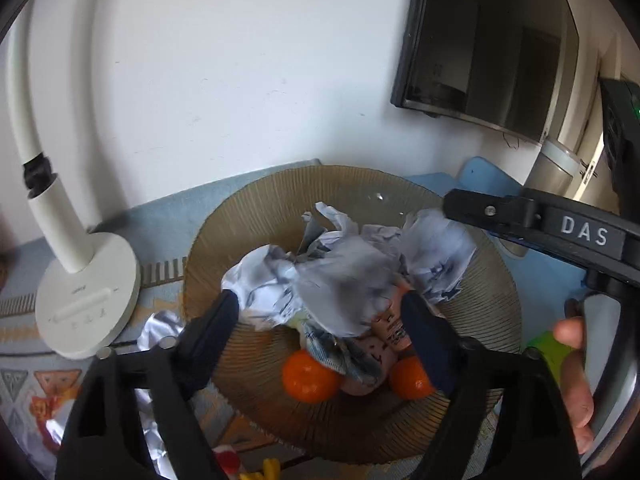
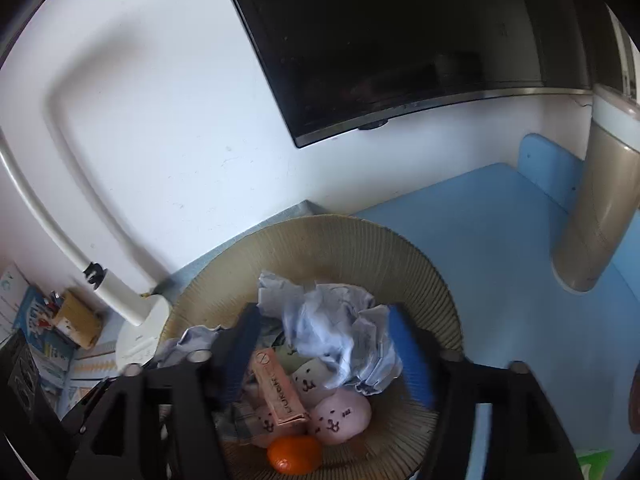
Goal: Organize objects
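White wall behind, ribbed bowl (image 2: pixel 420 264) of crumpled paper (image 2: pixel 332 328) under both gaping, empty tools (image 1: pixel 320 320) (image 2: pixel 320 344)

The crumpled paper (image 1: pixel 340 276) covers most of what's in the bowl (image 1: pixel 248 216), so one egg (image 1: pixel 376 354) only peeks out. The yellow thing (image 1: pixel 270 471) gets chopped by the bottom edge, can't tell what it is.

White letters "DAS" stand on the right gripper (image 1: pixel 456 206). The pink box (image 2: pixel 278 390) in the bowl (image 2: pixel 420 264) carries dark print along its side, too blurred to read surely.
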`<action>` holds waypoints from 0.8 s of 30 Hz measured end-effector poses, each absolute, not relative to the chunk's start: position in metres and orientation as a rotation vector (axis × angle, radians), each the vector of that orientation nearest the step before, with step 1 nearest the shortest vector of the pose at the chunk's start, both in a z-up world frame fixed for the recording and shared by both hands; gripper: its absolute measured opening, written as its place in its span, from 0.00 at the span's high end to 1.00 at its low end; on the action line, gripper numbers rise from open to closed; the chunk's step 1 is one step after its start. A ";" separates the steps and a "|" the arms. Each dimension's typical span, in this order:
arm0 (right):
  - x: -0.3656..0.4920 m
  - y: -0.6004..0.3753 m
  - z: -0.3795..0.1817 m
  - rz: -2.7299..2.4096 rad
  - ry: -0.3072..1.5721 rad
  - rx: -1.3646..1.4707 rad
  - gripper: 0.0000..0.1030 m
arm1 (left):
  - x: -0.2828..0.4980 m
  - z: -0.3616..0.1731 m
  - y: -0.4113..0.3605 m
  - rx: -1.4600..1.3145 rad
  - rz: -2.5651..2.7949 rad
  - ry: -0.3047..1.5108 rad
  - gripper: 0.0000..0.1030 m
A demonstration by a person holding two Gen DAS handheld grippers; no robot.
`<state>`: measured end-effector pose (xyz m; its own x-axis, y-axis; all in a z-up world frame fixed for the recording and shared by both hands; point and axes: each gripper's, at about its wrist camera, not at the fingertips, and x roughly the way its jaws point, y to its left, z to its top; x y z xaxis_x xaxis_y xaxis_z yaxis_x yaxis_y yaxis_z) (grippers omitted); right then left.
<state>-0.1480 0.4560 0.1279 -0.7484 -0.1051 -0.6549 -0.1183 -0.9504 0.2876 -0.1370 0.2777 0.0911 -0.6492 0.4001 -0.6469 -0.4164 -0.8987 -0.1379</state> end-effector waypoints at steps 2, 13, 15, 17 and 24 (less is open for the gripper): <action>-0.141 0.460 0.128 2.901 0.511 -1.093 0.35 | -0.131 0.093 0.273 -0.985 2.495 0.027 0.20; -0.093 0.447 0.131 2.917 0.550 -1.116 0.34 | -0.075 0.121 0.214 -0.933 2.600 -0.027 0.20; -0.076 0.433 0.131 2.950 0.523 -1.127 0.34 | -0.054 0.124 0.187 -0.914 2.647 -0.057 0.18; -0.057 0.423 0.130 2.976 0.492 -1.130 0.33 | -0.030 0.123 0.154 -0.905 2.720 -0.096 0.11; -0.004 0.368 0.084 3.059 0.330 -1.126 0.14 | 0.019 0.087 0.037 -0.979 2.980 -0.202 0.01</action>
